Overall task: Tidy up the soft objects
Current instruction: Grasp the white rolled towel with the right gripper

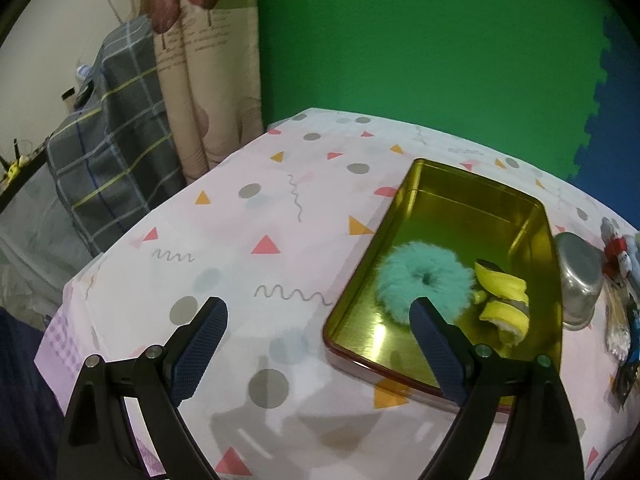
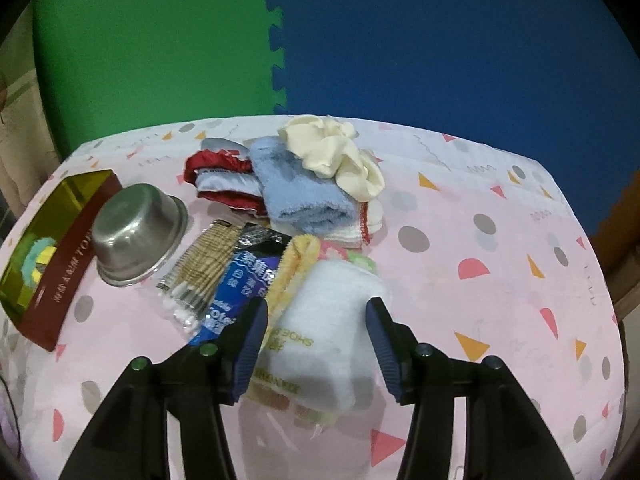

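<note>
I have a teal scrunchie (image 1: 426, 280) and yellow cloth (image 1: 505, 296) in the gold tin (image 1: 472, 184). My left gripper (image 1: 318, 314) hangs wide and empty; my right gripper (image 2: 316, 316) is parted around the white towel (image 2: 332, 332), not yet pinching. The blue towel (image 2: 304, 192) pile remains.

Support: table under pink patterned tablecloth (image 2: 460, 272) | Left: gold tin (image 1: 472, 200), upturned steel bowl (image 2: 136, 232) | Centre: cotton swab packet (image 2: 200, 272), blue packet (image 2: 248, 280), white towel (image 2: 332, 320) | Rear: blue towel (image 2: 296, 188), red-trimmed cloth (image 2: 224, 184)

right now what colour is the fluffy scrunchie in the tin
Teal, a pale blue-green. The fluffy scrunchie shows best in the left wrist view, lying inside the gold tin.
</note>
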Demonstrator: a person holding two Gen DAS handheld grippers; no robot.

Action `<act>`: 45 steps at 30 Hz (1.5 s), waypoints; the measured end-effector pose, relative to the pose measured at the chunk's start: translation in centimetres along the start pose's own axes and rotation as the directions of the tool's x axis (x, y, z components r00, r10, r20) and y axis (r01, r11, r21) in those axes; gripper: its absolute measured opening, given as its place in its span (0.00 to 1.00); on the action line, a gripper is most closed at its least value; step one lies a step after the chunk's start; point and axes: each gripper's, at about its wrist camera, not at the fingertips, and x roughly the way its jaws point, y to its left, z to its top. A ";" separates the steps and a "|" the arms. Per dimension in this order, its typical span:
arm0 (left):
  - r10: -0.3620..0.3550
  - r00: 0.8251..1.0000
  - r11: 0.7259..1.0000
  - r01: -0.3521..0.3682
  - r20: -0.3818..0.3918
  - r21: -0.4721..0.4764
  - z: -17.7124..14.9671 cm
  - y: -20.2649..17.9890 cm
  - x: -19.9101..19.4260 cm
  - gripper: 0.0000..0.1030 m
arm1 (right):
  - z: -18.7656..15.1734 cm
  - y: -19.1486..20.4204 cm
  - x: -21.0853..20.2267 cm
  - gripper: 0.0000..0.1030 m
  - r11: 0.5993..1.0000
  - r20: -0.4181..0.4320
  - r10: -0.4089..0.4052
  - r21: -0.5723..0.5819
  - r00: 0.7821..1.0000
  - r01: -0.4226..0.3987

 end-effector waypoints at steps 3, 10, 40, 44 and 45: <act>-0.014 1.000 1.000 0.014 0.011 0.026 -0.1 -0.8 -0.4 0.88 | 0.0 -0.4 0.6 0.52 1.000 -0.004 -0.024 -0.010 1.000 0.024; -0.064 0.998 0.994 0.061 0.025 0.087 -0.6 -3.4 -1.8 0.88 | -0.7 -3.0 1.7 0.52 0.999 -0.018 0.002 0.046 1.000 -0.001; -0.506 0.836 0.727 0.546 -0.213 0.417 -5.0 -23.9 -7.3 0.89 | -3.7 -11.4 3.6 0.51 0.993 -0.004 -0.075 0.093 0.997 0.076; -0.512 0.818 0.710 0.575 -0.261 0.408 -5.0 -26.3 -7.0 0.88 | -3.8 -11.4 3.8 0.51 0.993 -0.005 -0.077 0.095 0.997 0.077; -0.517 0.813 0.704 0.582 -0.268 0.407 -4.9 -26.9 -7.1 0.87 | -3.8 -11.4 3.8 0.52 0.993 -0.006 -0.080 0.092 0.997 0.080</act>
